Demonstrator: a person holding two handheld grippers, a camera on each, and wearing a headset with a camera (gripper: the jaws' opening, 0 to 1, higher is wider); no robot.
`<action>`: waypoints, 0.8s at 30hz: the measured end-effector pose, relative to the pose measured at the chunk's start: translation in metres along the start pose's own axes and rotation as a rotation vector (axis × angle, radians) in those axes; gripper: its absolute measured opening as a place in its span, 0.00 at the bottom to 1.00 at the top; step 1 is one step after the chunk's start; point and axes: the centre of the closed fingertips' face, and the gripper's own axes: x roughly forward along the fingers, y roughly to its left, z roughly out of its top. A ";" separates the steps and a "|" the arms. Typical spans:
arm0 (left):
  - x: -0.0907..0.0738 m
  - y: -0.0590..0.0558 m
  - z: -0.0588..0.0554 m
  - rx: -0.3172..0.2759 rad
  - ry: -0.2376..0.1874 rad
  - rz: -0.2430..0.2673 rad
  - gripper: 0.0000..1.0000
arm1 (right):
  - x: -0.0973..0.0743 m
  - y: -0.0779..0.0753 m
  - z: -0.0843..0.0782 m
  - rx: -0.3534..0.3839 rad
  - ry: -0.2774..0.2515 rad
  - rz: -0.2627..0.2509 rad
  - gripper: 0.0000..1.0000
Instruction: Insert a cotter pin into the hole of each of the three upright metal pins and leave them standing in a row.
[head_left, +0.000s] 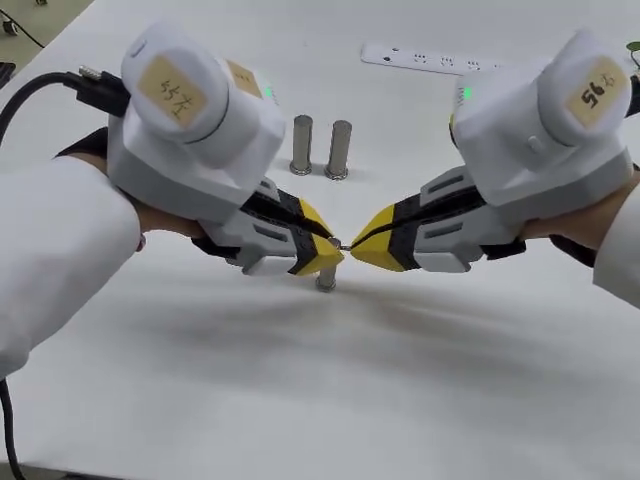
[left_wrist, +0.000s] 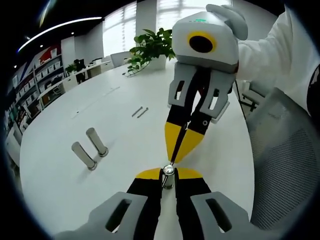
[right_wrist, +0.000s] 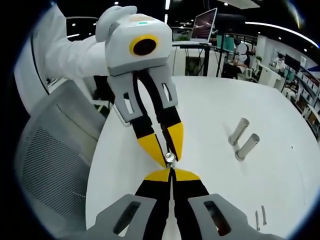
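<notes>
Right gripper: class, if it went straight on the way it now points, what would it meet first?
The metal pin, held upright by the left gripper, just past what looks like a cotter pin in the right gripper; depth is unclear.

Left claw (head_left: 322, 252) and right claw (head_left: 365, 243): yellow tips on black, white housings. Silver-grey pins (head_left: 302, 145), white counter (head_left: 400, 380).

Place: an open-plan office is indicated.
Furniture: a large white table (left_wrist: 120, 105) and a mesh-backed office chair (right_wrist: 55, 165) are seen.
Background: shelving (left_wrist: 37, 75), a computer monitor (right_wrist: 205, 25) and further desks are visible.
Fittings: ceiling strip lights (left_wrist: 60, 27) and tall windows (left_wrist: 125, 22) are shown.
Extras: a potted plant (left_wrist: 150, 47) and a power strip (head_left: 430, 60) are placed on the table.
</notes>
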 end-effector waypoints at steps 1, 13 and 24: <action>0.000 0.000 0.000 0.001 0.002 0.001 0.06 | 0.000 0.000 0.000 -0.001 0.002 -0.001 0.00; 0.000 0.002 -0.001 0.029 -0.002 -0.012 0.06 | 0.000 0.000 -0.002 -0.013 0.005 -0.007 0.00; -0.009 0.005 -0.003 0.028 -0.067 0.021 0.44 | -0.001 -0.002 -0.003 0.011 0.001 -0.022 0.06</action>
